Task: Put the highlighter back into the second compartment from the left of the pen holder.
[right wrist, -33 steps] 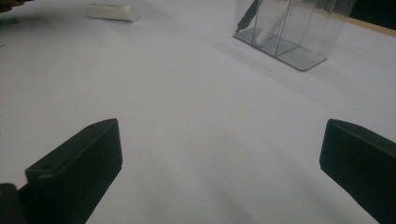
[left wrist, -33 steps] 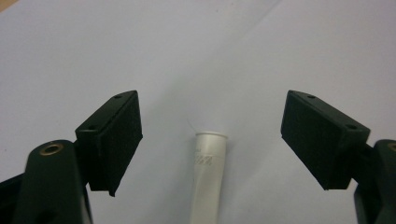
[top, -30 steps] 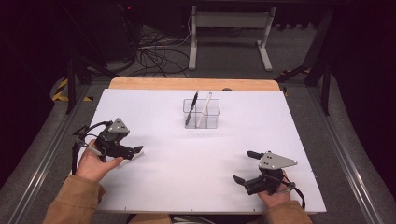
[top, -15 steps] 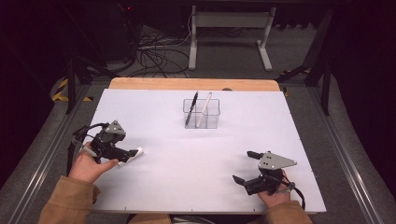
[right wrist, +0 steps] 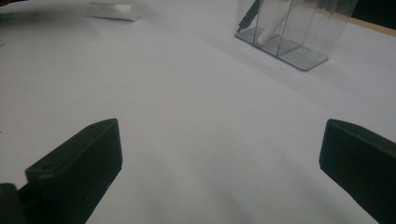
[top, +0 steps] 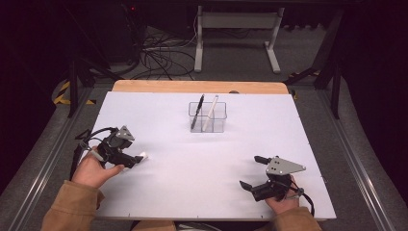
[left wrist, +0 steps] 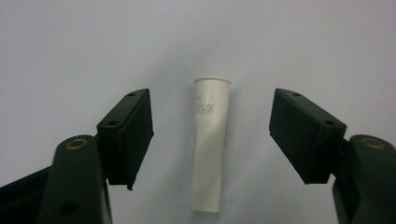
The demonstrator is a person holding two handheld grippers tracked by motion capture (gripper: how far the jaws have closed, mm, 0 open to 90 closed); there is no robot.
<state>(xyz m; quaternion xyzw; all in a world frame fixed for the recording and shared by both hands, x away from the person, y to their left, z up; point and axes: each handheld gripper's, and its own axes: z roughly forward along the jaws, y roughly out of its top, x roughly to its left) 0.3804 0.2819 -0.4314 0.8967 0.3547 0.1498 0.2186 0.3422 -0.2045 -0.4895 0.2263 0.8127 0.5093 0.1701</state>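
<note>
A short white tube-shaped cap lies flat on the white table. My left gripper straddles it, and its jaws have just been closing. Both pads still stand clear of the cap, so the gripper is open. In the high view the left gripper sits at the left with the cap's end poking out. My right gripper rests wide open at the front right with nothing between its jaws; in its own view the right gripper frames bare table.
A clear compartmented holder stands at the back centre with a black pen and a white pen leaning in it. The right gripper view shows the holder and the cap far off. Cables and stand legs lie beyond the table.
The left gripper has tipped down slightly over the white cap, whose end now shows past the jaws. Neither hand has shifted across the table.
</note>
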